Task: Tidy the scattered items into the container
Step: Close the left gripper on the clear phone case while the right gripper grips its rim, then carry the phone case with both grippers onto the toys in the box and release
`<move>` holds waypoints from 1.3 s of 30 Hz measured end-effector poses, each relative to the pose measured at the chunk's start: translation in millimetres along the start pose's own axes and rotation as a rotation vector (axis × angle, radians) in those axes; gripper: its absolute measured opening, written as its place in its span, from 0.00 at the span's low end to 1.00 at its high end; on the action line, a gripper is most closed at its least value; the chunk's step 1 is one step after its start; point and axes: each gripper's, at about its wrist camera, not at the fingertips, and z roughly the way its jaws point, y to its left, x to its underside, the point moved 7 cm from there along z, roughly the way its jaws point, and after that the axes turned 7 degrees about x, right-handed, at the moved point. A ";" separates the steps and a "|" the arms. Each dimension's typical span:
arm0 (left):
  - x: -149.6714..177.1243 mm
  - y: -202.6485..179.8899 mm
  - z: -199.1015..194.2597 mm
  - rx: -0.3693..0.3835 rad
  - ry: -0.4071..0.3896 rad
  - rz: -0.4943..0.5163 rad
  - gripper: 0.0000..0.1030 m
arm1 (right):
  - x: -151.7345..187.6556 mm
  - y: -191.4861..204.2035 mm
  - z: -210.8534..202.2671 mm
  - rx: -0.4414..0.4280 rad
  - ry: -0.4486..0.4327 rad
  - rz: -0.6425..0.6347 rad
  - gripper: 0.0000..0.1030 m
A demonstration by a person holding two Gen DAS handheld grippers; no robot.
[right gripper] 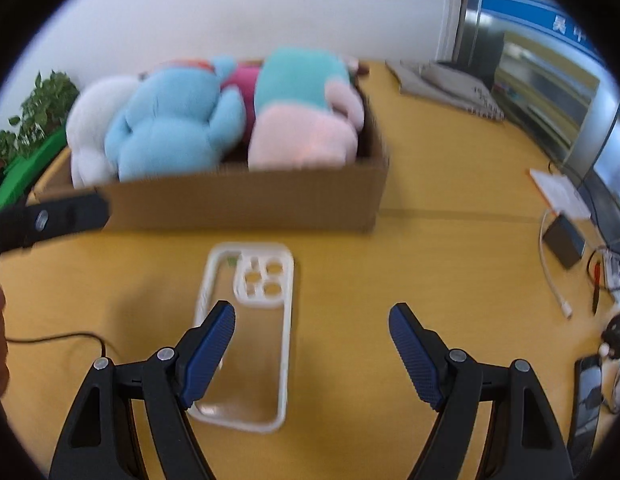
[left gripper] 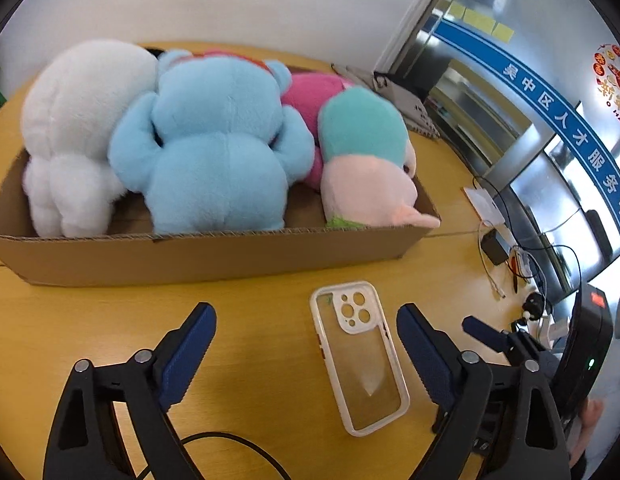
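A clear phone case with a white rim [left gripper: 360, 364] lies flat on the yellow table, just in front of a cardboard box [left gripper: 209, 256]. The box holds a white plush [left gripper: 77, 120], a blue plush [left gripper: 213, 140], a pink plush [left gripper: 305, 96] and a teal-and-pink plush [left gripper: 366, 160]. My left gripper [left gripper: 305, 314] hangs open over the case, which lies nearer its right finger, untouched. In the right wrist view my right gripper [right gripper: 312, 310] is also open; its left finger overlaps the left edge of the case [right gripper: 265, 280]. The box [right gripper: 249, 200] stands behind.
A notebook [right gripper: 450, 88] lies at the table's back right. Cables, a black charger [right gripper: 564, 240] and a white card [right gripper: 562, 194] crowd the right edge, with a dark phone [right gripper: 588, 392] lower down. A green plant [right gripper: 33, 116] stands at the left. A thin black cable [left gripper: 229, 444] runs under my left gripper.
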 end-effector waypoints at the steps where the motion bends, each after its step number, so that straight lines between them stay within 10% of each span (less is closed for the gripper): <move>1: 2.7 -0.1 12.2 0.002 0.032 -0.005 0.75 | 8.8 2.9 6.2 -0.003 0.021 -0.007 0.77; 11: 20.3 -2.7 78.8 -0.021 0.173 0.003 0.30 | 33.3 7.3 31.7 -0.034 0.082 -0.016 0.73; 15: 19.7 2.8 81.6 -0.050 0.170 0.002 0.09 | 30.7 13.0 28.4 -0.063 0.055 -0.048 0.32; 19: 21.1 7.6 79.9 -0.040 0.173 -0.020 0.08 | 29.5 18.5 25.7 -0.050 0.055 -0.062 0.08; 30: 1.0 1.6 10.7 -0.062 0.023 0.000 0.07 | 0.7 34.5 -22.3 -0.108 -0.081 -0.087 0.05; 39: -83.6 -5.0 -66.0 -0.104 -0.182 0.072 0.07 | -80.4 63.1 -66.7 -0.161 -0.249 -0.117 0.05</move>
